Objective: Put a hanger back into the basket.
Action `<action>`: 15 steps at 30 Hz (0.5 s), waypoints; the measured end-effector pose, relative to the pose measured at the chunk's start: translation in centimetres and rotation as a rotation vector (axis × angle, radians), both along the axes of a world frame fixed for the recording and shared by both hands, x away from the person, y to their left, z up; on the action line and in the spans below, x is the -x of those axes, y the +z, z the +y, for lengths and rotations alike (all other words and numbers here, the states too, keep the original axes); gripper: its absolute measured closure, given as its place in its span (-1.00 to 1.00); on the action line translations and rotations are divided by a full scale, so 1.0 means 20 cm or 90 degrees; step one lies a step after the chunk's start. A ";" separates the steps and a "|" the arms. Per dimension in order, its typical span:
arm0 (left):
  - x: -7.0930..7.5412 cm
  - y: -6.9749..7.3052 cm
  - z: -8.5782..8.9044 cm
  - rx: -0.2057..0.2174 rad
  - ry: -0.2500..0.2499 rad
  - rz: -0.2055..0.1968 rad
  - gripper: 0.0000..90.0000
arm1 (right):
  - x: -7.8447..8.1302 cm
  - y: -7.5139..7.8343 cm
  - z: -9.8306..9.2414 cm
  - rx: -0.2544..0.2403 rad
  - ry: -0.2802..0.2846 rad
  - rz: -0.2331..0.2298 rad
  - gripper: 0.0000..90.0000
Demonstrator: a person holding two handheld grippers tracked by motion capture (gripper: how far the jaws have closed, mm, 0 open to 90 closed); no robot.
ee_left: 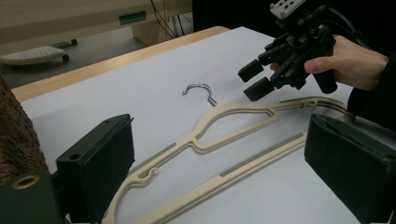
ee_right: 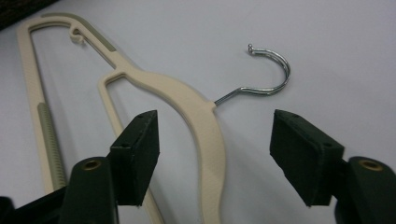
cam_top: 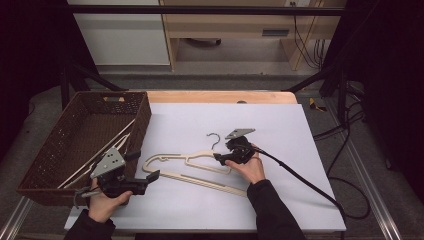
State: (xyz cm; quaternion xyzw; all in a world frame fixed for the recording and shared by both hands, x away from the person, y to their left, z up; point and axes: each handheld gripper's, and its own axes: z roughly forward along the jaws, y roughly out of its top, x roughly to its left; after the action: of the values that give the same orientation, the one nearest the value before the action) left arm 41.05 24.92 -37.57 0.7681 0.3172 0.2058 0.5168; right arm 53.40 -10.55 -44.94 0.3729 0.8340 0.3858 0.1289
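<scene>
a: the hanger [cam_top: 192,167] lies flat on the white sheet [cam_top: 280,200], right of the basket [cam_top: 55,150]. the right gripper [cam_top: 218,157] hangs over its neck, jaws wide apart and holding nothing.

b: and the left gripper [cam_top: 150,178]?

a: jaws spread too, empty, low by the hanger's left end, near the basket's corner.

b: how would you take it well?

a: i'd bring the right jaws straight down so the thick neck [ee_right: 205,116] sits between them, just below where the hook [ee_right: 266,74] enters. close on plastic, not wire; the wire would likely twist. the left one can pinch the left shoulder loop [ee_left: 140,179] so it lifts level.

b: which way does it point?

a: in the high view the hook points away from the person, toward the far edge. the long axis runs left to right, sloping down toward the person at the right end.

b: anything in the basket?

a: a couple more hangers [cam_top: 100,155] leaning inside.
</scene>
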 end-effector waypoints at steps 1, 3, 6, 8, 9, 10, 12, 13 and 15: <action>0.00 0.00 0.00 0.000 0.000 0.000 -0.82 | -0.01 -0.01 0.00 0.006 -0.003 0.005 -0.17; 0.00 0.00 0.00 0.001 0.000 0.000 -0.82 | -0.02 -0.04 0.01 0.013 -0.001 0.017 -0.10; 0.00 0.00 0.01 0.001 0.002 0.001 -0.82 | -0.03 -0.06 0.01 0.025 0.008 0.025 0.01; -0.01 0.00 0.01 0.001 0.002 0.001 -0.82 | -0.03 -0.08 0.02 0.037 0.009 0.035 0.08; -0.01 0.00 0.01 0.001 0.003 0.001 -0.82 | -0.03 -0.09 0.02 0.039 0.007 0.043 0.12; -0.01 0.00 0.01 0.002 0.003 0.002 -0.82 | -0.03 -0.09 0.03 0.039 0.007 0.046 0.15; -0.01 0.00 0.01 0.001 0.004 0.001 -0.82 | -0.03 -0.10 0.03 0.041 0.008 0.050 0.22; -0.01 0.00 0.01 0.002 0.004 0.001 -0.82 | -0.03 -0.11 0.03 0.047 0.016 0.051 0.24; -0.01 0.00 0.01 0.002 0.004 0.000 -0.82 | -0.02 -0.11 0.03 0.052 0.021 0.046 0.31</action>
State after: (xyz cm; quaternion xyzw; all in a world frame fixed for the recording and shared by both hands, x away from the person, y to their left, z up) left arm 41.19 25.14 -37.63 0.7664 0.3196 0.2067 0.5174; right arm 53.88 -9.87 -47.22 0.3675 0.8590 0.3400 0.1072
